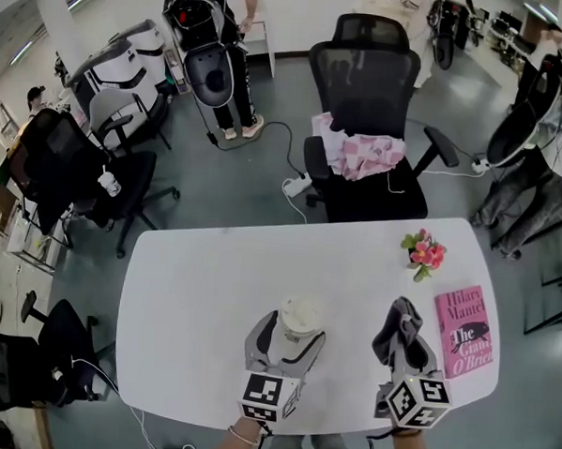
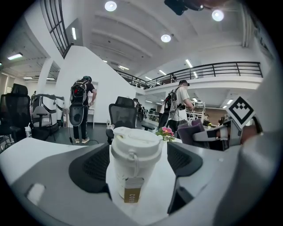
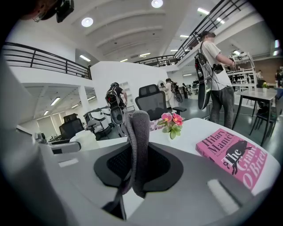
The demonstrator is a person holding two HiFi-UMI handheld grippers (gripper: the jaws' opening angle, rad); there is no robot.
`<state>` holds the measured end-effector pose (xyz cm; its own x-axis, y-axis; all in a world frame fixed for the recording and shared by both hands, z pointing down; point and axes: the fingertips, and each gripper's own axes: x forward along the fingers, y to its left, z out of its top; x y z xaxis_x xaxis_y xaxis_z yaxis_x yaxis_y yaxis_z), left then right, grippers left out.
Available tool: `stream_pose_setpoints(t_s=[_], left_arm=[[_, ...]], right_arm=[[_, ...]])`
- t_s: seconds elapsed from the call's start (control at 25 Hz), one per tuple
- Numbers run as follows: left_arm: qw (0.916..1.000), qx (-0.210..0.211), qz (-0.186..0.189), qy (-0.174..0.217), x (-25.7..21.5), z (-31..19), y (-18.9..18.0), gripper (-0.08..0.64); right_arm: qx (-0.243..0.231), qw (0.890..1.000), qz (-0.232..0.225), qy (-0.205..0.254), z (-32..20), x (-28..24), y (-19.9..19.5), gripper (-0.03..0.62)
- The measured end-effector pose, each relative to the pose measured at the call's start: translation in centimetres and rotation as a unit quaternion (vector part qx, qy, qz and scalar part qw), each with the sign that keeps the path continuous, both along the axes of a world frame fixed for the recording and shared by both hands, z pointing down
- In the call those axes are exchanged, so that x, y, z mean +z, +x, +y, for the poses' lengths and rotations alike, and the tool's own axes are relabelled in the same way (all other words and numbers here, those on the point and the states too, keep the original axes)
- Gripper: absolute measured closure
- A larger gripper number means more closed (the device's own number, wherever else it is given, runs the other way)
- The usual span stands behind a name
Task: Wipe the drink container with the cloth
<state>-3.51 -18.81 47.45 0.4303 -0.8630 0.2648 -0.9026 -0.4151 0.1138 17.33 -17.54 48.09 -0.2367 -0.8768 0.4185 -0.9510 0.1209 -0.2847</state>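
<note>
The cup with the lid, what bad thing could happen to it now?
1. The left gripper stands open around the cup, not squeezing it. A push from the cloth could knock it over.
2. The right gripper seems to pinch just a fold of the cloth, so the cloth might slip out while wiping.

A rounded white table [image 1: 212, 290] stands on glossy grey floor [image 1: 256, 171]. Black mesh office chairs [image 1: 369, 73] sit nearby. Round ceiling lights [image 2: 110, 5] glow overhead.
</note>
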Motion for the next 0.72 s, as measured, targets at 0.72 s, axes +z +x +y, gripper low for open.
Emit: stream_pose_setpoints(t_s=[0.72], left_arm=[[0.9999, -0.003, -0.010, 0.003, 0.64, -1.00, 0.35, 0.150]], right_arm=[[-0.006, 1.000, -0.003, -0.007, -0.20, 0.78, -0.41, 0.522]])
